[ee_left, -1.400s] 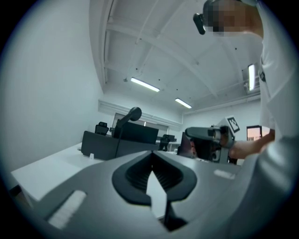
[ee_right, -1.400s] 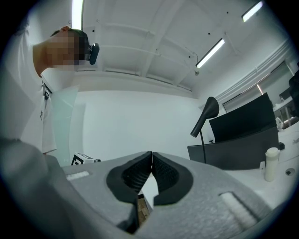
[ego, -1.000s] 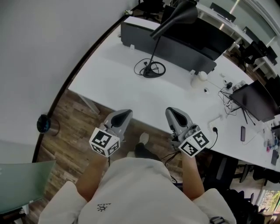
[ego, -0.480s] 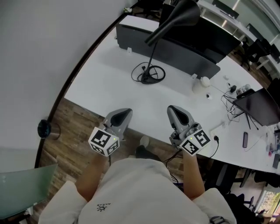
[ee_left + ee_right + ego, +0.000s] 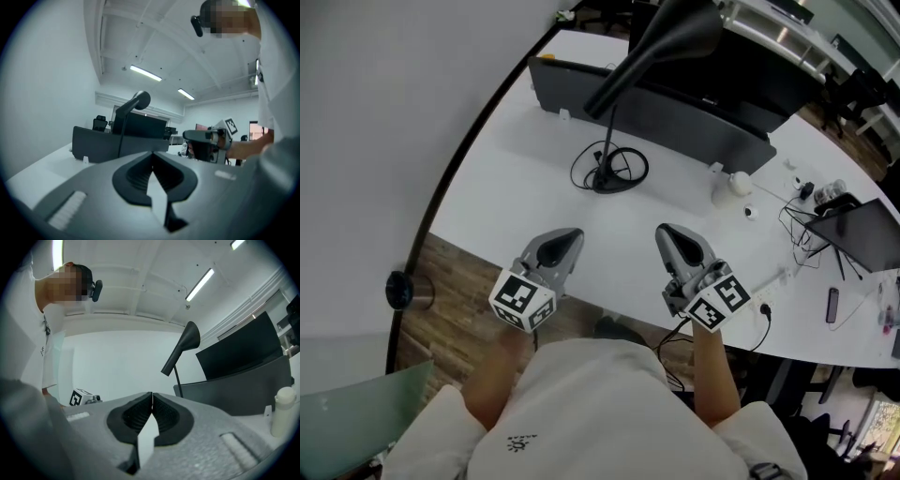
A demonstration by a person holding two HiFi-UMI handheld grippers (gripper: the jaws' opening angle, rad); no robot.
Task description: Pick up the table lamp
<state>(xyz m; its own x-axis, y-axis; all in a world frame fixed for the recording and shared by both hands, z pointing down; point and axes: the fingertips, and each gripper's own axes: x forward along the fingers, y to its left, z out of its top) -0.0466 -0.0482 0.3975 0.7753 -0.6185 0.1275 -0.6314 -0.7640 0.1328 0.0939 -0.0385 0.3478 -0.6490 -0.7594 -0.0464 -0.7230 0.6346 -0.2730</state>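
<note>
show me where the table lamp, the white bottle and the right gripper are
table lamp (image 5: 673, 37), head view, on its dark shade
white bottle (image 5: 283, 414), right gripper view, on its body
right gripper (image 5: 668, 232), head view, at its closed fingertips

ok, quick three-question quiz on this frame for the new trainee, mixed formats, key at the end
1. True or false: the left gripper has its jaws shut on the table lamp.
2. The lamp's cord lies: A) looped round its base, B) hanging off the table's near edge, C) draped over its shade.
3. What stands on the white table just behind the lamp?
Key: 1 false, the jaws are shut on nothing, short of the lamp. 2 A. 3 a dark partition panel.
</note>
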